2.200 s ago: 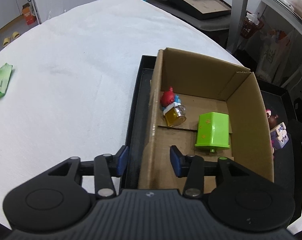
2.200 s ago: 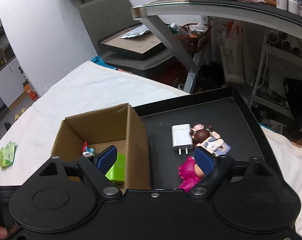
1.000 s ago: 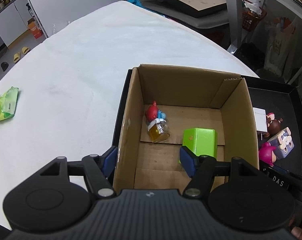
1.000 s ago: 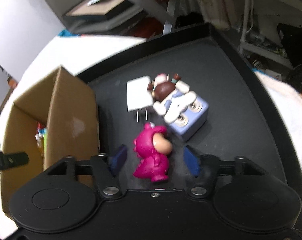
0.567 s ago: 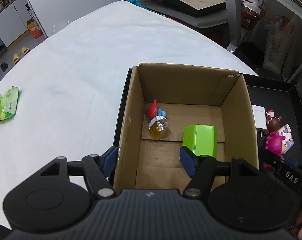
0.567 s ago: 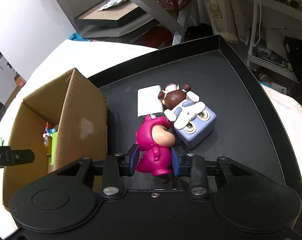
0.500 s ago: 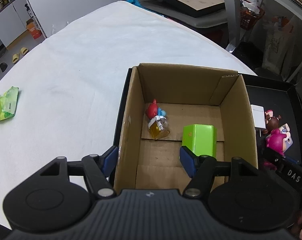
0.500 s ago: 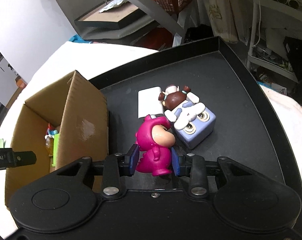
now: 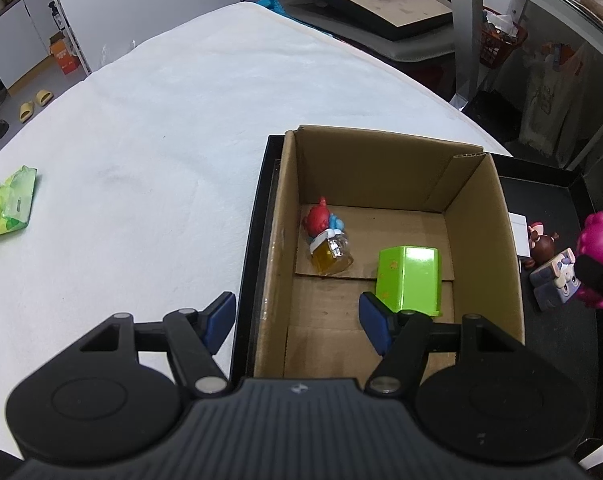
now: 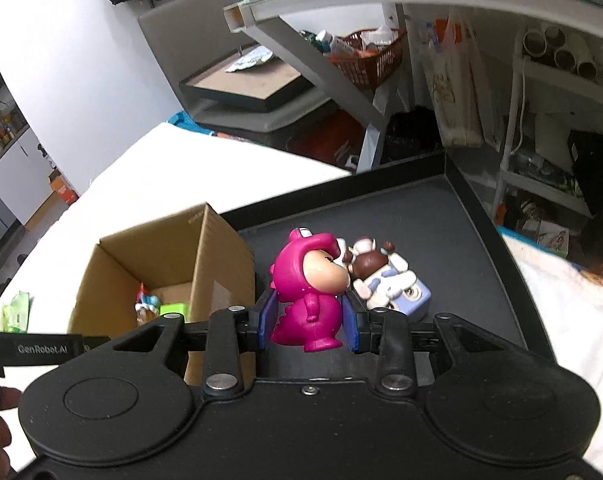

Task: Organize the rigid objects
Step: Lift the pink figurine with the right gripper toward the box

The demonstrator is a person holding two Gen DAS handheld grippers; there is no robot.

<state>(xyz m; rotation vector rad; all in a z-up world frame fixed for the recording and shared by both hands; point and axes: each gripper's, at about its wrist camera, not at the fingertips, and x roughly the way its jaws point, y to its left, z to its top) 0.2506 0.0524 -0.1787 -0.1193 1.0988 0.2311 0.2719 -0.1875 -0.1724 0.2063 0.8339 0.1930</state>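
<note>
My right gripper (image 10: 308, 325) is shut on a magenta dinosaur-suit figurine (image 10: 311, 290) and holds it above the black tray (image 10: 453, 216), right of the open cardboard box (image 10: 221, 256). The figurine also shows at the right edge of the left wrist view (image 9: 595, 256). My left gripper (image 9: 297, 320) is open and empty, its fingers straddling the near left wall of the box (image 9: 269, 264). Inside the box lie a green block (image 9: 409, 278), a yellow jar (image 9: 329, 256) and a red toy (image 9: 319, 220).
On the tray a brown-haired doll on a lilac block (image 10: 389, 280) stays beside a white charger (image 9: 519, 236). A green packet (image 9: 11, 202) lies on the white cloth at far left. A grey desk frame (image 10: 333, 76) and shelves stand behind.
My right gripper closed on the magenta figurine and lifted it off the tray. My left gripper stayed open over the box's left wall.
</note>
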